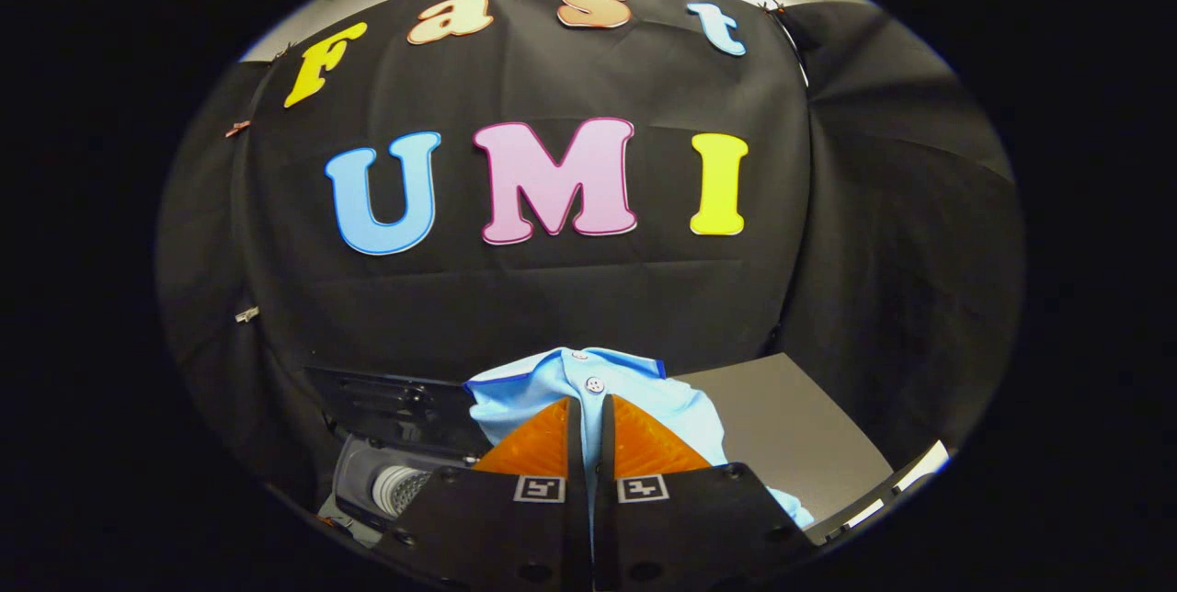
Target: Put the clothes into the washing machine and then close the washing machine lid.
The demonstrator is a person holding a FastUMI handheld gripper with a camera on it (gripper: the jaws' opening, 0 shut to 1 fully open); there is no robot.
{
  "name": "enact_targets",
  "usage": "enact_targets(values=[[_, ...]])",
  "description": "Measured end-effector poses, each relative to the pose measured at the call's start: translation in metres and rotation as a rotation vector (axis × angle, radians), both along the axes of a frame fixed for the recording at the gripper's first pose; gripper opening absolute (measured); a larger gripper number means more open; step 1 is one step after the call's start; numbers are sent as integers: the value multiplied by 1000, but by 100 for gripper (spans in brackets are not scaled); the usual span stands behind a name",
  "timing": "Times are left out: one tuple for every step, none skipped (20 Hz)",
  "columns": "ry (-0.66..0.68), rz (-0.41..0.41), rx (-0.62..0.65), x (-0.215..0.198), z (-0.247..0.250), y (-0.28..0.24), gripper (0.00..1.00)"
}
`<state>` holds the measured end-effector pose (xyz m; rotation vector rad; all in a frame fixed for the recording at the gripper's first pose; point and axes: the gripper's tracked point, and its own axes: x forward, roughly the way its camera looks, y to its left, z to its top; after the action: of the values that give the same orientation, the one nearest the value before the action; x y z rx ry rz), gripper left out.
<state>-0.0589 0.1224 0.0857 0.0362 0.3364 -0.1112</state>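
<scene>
One washing machine [386, 472] is seen at the lower left of the frame, below and to the left of the fingers: a dark lid panel stands raised behind a grey opening, inside which a pale ribbed drum part [397, 488] is visible; whether any clothing lies in the drum cannot be told. One garment is counted, a light blue shirt [680, 413] of soft cloth with a darker blue collar edge and two small white buttons on its placket. It is held up in the lower middle of the frame, clamped by the gripper [589, 413], whose two fingers are drawn together on the fabric with a narrow strip of cloth showing between them. The shirt spreads beyond the fingertips and hangs down on the right side. One flat grey tabletop [782, 426] is seen at the lower right, behind the shirt.
</scene>
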Motion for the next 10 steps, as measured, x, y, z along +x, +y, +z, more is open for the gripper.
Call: enact_targets(values=[[-6, 16, 8, -2, 4, 15, 6], [-16, 28, 17, -4, 8, 31, 6], [-25, 44, 19, -7, 11, 45, 6], [-26, 58, 12, -9, 13, 61, 6], [-31, 66, 1, -11, 14, 73, 6], [-30, 84, -4, -13, 14, 89, 6], [-31, 98, -9, -14, 14, 104, 6], [-31, 109, -13, -17, 14, 117, 6], [-32, 121, -17, -18, 13, 131, 6], [-34, 133, -20, -20, 14, 145, 6]])
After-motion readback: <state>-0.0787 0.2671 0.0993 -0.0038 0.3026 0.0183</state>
